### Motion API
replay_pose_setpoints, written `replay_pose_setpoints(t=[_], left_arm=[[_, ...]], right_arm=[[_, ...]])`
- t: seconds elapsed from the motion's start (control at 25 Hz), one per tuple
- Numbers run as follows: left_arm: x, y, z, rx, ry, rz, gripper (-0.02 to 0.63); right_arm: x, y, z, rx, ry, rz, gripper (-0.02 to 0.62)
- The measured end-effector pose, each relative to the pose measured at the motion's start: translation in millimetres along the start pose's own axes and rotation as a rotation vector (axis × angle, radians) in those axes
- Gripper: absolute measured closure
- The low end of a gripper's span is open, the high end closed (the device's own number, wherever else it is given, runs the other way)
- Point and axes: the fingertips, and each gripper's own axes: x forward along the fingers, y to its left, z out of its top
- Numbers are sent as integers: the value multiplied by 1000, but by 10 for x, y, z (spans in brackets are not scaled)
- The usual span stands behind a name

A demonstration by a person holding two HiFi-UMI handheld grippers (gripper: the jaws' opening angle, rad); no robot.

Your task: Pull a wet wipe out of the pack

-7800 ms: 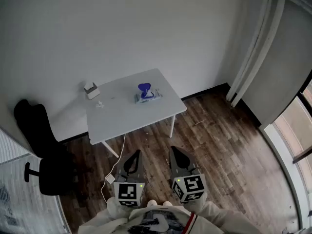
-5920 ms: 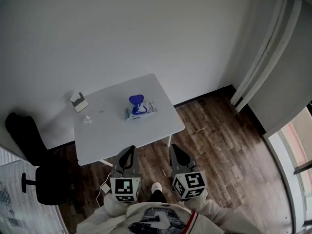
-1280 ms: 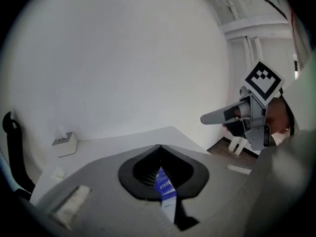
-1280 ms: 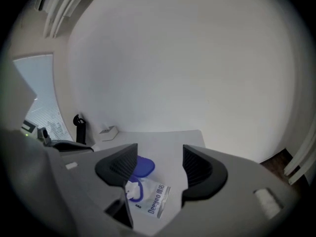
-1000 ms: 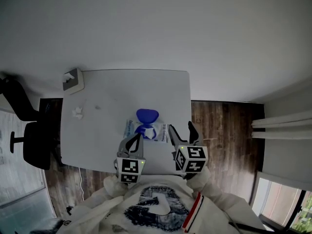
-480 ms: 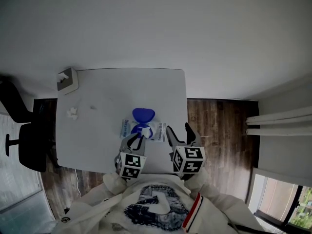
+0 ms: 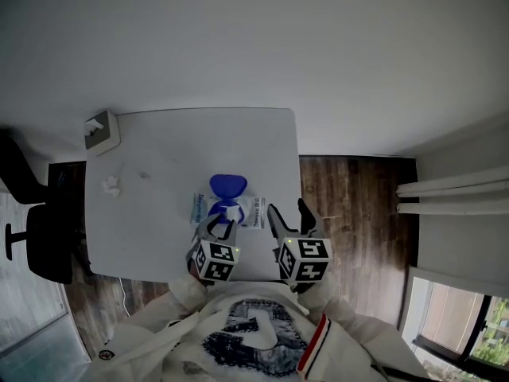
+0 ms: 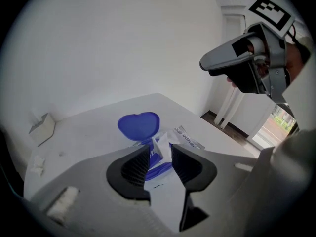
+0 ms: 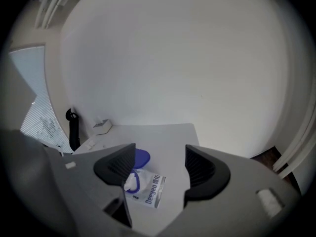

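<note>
The left gripper point(image 8: 160, 153) has its jaws apart, having just opened. The raised wet wipe point(image 8: 160, 143) stands between them, unclamped. The pack point(image 8: 186, 138) lies on the table point(image 8: 89, 132) just beyond the jaw tips, with its blue lid point(image 8: 139, 125) flipped open. The right gripper point(image 9: 160, 163) holds its jaws wide apart and empty; the pack lies ahead, nearer its left jaw.

- what is that person wearing?
- they're wearing a pale sweatshirt point(image 7: 179, 333) with a dark print point(image 7: 250, 333) and a red stripe point(image 7: 312, 348).
- and the left gripper point(image 7: 216, 223), the right gripper point(image 7: 286, 209)?
- both are sporting grey shells point(image 8: 89, 191), black ribbed pads point(image 8: 136, 167), black-and-white marker cubes point(image 7: 213, 261).
</note>
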Motion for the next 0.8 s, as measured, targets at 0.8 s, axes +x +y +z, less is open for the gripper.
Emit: replay_pose_setpoints(t=[0.8], left_arm=[[7,-7,-57,-29,17,-39,568]], right_arm=[[108,71,-188,33,56,25,318]])
